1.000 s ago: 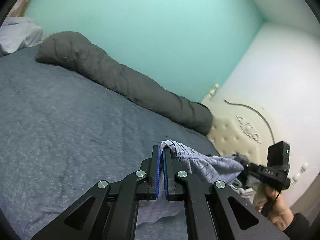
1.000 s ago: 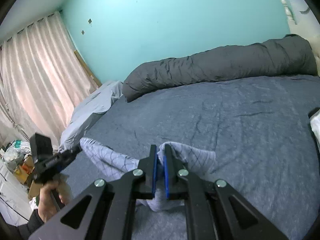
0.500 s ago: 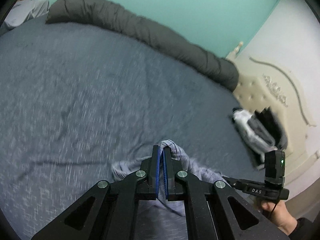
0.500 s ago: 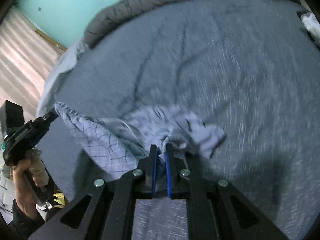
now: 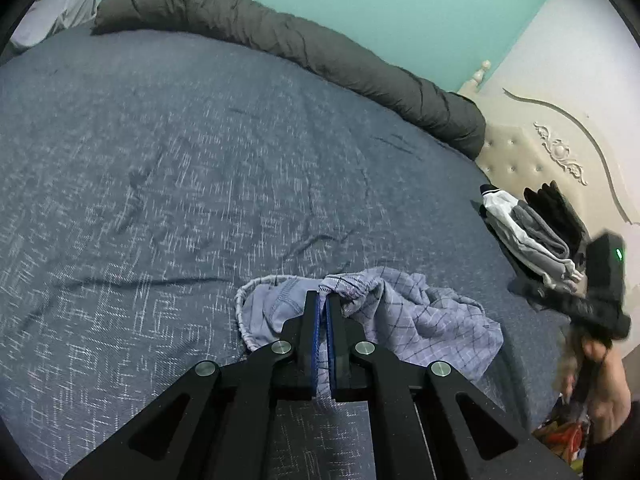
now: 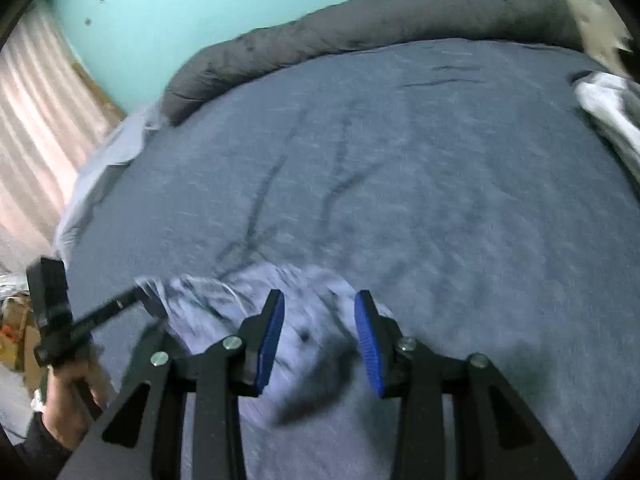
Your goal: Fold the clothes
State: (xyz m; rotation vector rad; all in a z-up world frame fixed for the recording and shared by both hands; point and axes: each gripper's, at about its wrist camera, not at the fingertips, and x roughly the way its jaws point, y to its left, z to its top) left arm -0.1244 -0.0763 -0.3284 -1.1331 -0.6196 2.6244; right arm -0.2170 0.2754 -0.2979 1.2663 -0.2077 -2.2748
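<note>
The left tool (image 5: 322,300) is pinching the waistband edge of the checked shorts (image 5: 420,320), its blue pads nearly touching with the cloth between them. The shorts are lying crumpled on the grey-blue bed (image 5: 180,180), near its front edge. The right tool (image 6: 319,312) is opening, its pads standing apart over the shorts with no cloth pressed between them. A stack of folded clothes (image 5: 528,236) is sitting near the headboard (image 5: 560,152), and a rolled dark duvet (image 5: 300,48) is lying along the far side.
</note>
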